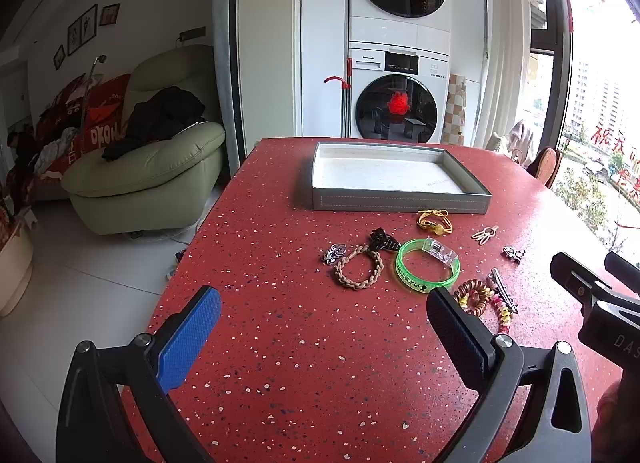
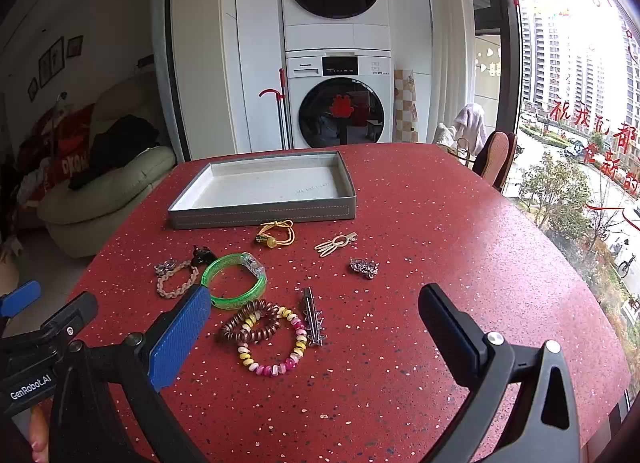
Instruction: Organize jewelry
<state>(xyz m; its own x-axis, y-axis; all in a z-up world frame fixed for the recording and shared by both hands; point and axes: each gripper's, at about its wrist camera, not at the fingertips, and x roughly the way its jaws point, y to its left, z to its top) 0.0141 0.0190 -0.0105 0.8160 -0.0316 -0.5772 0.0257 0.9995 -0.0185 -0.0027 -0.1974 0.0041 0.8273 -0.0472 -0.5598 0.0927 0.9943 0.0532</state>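
Here we are holding both grippers above the red table (image 2: pixel 420 223), and neither is touching anything: the left gripper (image 1: pixel 324 327) is spread wide with nothing between its fingers, and the right gripper (image 2: pixel 316 327) is spread wide and empty too. The jewelry is lying loose on the tabletop, in front of the grey tray (image 2: pixel 264 211), whose near wall is facing us. Just beside that wall a yellow cord bracelet (image 2: pixel 276 234) is sitting; nearer us the green bangle (image 2: pixel 234 281) is lying beside the braided bracelet (image 2: pixel 176 281). Closest to our right gripper, the brown coil hair tie (image 2: pixel 250 323) is overlapping the pink and yellow bead bracelet (image 2: pixel 276 347), with a silver hair clip (image 2: pixel 311 317) just beside them. To the right, bare tabletop is stretching to the table's curved edge by the window.
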